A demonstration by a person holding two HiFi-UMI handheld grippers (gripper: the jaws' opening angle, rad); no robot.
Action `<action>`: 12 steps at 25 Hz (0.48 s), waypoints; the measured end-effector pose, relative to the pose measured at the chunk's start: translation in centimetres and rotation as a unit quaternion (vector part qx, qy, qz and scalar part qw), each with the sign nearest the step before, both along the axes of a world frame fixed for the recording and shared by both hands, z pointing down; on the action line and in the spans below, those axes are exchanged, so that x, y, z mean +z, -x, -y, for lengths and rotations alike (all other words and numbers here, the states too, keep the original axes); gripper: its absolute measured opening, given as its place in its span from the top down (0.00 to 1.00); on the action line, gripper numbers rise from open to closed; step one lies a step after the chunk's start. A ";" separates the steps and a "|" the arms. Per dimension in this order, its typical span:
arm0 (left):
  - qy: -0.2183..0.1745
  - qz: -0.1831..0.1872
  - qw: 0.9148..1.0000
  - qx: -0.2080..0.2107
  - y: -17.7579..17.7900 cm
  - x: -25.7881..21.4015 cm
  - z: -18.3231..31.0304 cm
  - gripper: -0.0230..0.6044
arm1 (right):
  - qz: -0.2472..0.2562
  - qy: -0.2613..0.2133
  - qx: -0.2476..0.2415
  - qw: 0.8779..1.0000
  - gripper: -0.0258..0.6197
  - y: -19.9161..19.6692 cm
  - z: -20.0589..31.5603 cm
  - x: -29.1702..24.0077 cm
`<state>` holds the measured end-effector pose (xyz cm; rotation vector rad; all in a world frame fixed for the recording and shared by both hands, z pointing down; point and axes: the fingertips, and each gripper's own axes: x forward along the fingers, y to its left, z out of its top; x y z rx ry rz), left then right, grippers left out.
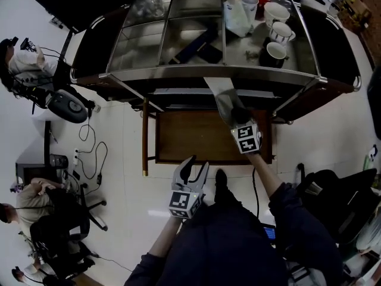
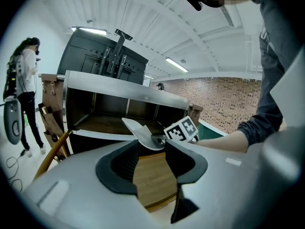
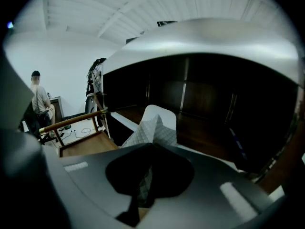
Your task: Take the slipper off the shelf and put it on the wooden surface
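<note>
A pale grey slipper [image 1: 219, 95] sticks out from under the glass-topped shelf unit [image 1: 208, 72], above the far edge of the low wooden surface [image 1: 190, 137]. My right gripper [image 1: 237, 118] is shut on its near end. In the right gripper view the quilted slipper [image 3: 155, 127] is pinched between the dark jaws, with the dark shelf [image 3: 205, 128] behind it. My left gripper [image 1: 197, 167] hangs open near my body, holding nothing. In the left gripper view the slipper [image 2: 142, 131] and the wooden surface [image 2: 152, 178] show beyond the spread jaws.
Cups [image 1: 277, 31] and a white bag [image 1: 238, 16] stand on the unit's glass top; dark items [image 1: 196, 46] lie below the glass. Cables [image 1: 89, 148] trail on the white floor at left, near seated people [image 1: 36, 201]. A black bag [image 1: 333, 195] sits at right.
</note>
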<state>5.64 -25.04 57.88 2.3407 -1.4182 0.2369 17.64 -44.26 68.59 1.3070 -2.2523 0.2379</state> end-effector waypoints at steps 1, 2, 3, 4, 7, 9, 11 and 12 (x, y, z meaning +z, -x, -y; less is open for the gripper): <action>-0.001 -0.003 1.000 0.003 -0.2 0.0 -0.3 0.66 | 0.004 -0.001 0.006 1.000 0.95 -0.4 -2.7 0.2; -0.002 -0.006 1.000 0.005 -0.5 0.0 -0.7 0.66 | 0.011 0.005 0.016 1.000 0.95 -0.8 -5.3 0.8; -0.002 -0.009 1.000 0.008 -0.7 0.0 -1.0 0.66 | 0.019 0.017 0.027 0.999 0.95 -1.2 -7.9 1.6; -0.002 -0.010 1.000 0.010 -0.9 0.1 -1.3 0.66 | 0.025 0.033 0.039 0.998 0.95 -1.5 -10.2 2.6; 0.001 -0.008 1.000 0.016 -1.1 0.7 -2.1 0.66 | 0.030 0.081 0.067 0.994 0.95 -1.9 -15.3 6.5; 0.001 -0.004 1.000 0.020 -1.2 0.9 -3.1 0.66 | 0.029 0.113 0.083 0.990 0.94 -2.3 -17.0 9.2; 0.004 -0.005 1.000 0.027 -1.4 0.9 -4.2 0.66 | 0.018 0.131 0.094 0.987 0.92 -2.9 -17.3 11.4; 0.005 -0.006 1.000 0.029 -1.5 0.9 -4.8 0.66 | 0.012 0.133 0.099 0.986 0.92 -3.2 -17.1 12.0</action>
